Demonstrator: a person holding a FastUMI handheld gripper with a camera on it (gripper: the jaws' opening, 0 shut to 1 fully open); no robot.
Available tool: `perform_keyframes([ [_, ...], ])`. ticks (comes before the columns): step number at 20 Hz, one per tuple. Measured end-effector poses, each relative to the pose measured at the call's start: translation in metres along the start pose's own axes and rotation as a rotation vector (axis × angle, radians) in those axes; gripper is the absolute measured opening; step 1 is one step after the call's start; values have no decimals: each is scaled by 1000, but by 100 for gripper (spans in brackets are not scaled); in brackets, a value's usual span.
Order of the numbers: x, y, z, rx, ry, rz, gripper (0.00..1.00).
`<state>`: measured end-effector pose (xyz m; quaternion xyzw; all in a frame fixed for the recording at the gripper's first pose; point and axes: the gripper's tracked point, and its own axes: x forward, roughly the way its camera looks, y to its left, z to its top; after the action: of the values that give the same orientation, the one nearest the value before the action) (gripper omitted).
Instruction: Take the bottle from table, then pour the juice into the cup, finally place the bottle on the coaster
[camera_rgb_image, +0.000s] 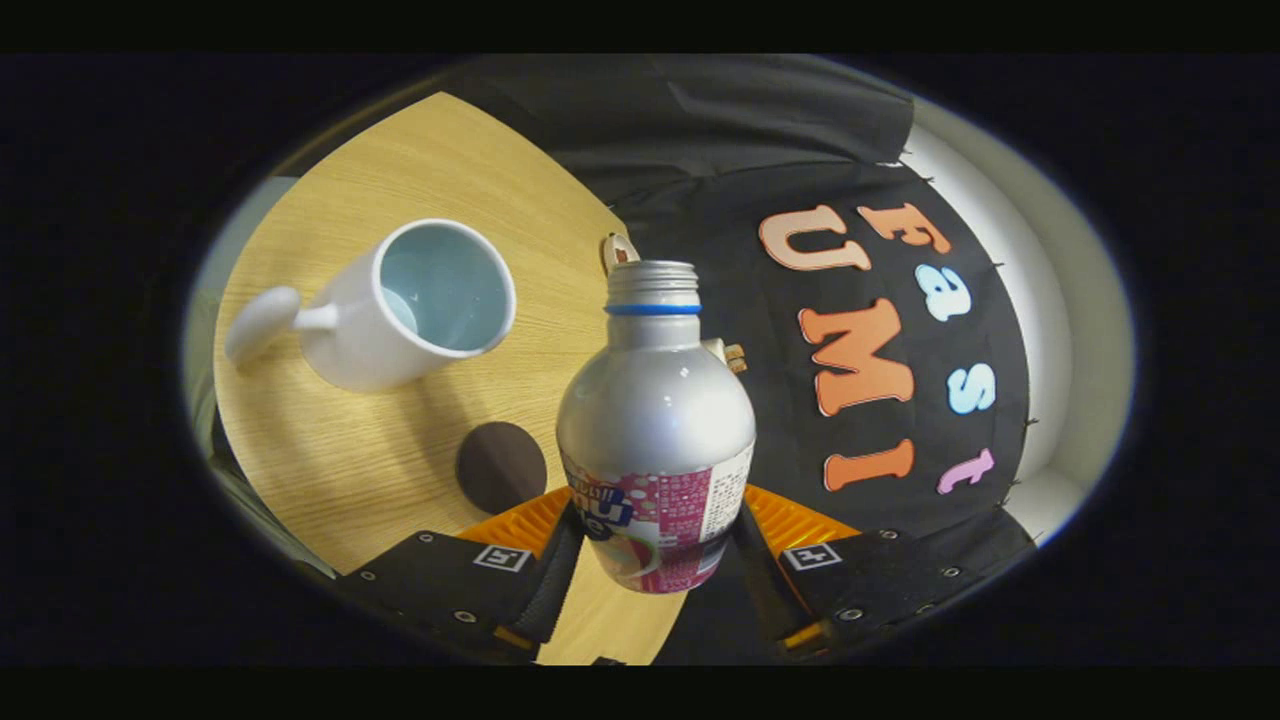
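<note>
tongs (655, 560) clamped on silver bottle (655, 420), white cup (400, 305) and coaster (501, 466) beyond

Recording booth, black cloth wall (800, 130), small wooden table (350, 470), staged tabletop setup

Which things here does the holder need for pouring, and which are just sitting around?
Needed: silver metal bottle with pink label, gripped between the fingers; white ceramic cup with pale blue inside; round dark brown coaster.
Just there: light wooden table; small tan clips.
</note>
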<state>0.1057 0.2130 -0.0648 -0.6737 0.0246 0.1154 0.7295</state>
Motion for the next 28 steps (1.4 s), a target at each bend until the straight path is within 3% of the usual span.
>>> perform_keyframes([
  [28,7,-18,14,-390,4,-40,76],
])
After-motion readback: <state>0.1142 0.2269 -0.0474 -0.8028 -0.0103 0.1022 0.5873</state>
